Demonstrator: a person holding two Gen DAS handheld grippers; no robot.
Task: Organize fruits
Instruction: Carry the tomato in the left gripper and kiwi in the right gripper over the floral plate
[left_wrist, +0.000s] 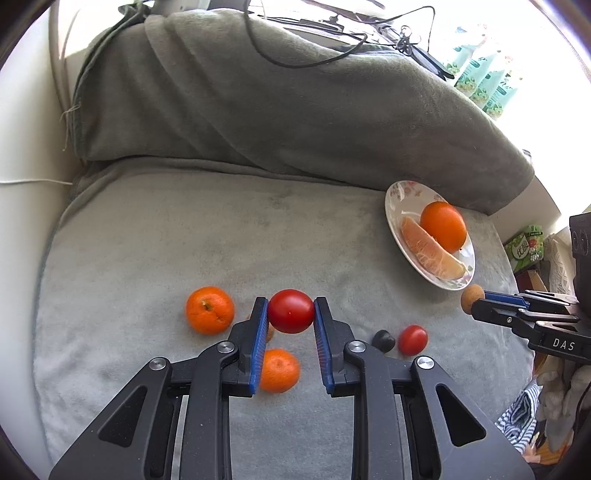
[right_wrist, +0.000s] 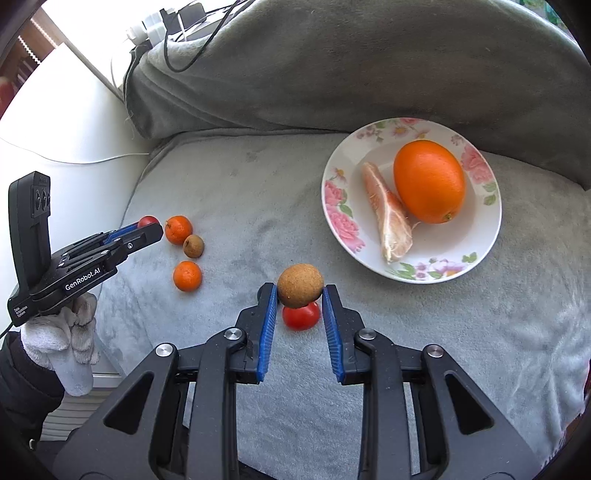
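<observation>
Tomato (left_wrist: 290, 311) pinched in left gripper (left_wrist: 290, 312) hides mandarin (left_wrist: 279, 370); right gripper (right_wrist: 300, 291) pinches brown fruit (right_wrist: 299, 286).

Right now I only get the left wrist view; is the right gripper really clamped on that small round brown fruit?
Observer: Yes. The right wrist view shows the right gripper with both blue pads pressing the small round brown fruit.
Operator: Is anything hidden behind my left finger?
Observer: A second brown fruit lies on the grey blanket between the two small orange mandarins.
Operator: What is holding my gripper?
Observer: A hand in a white knitted glove holds the left gripper, shut on the round red tomato.
</observation>
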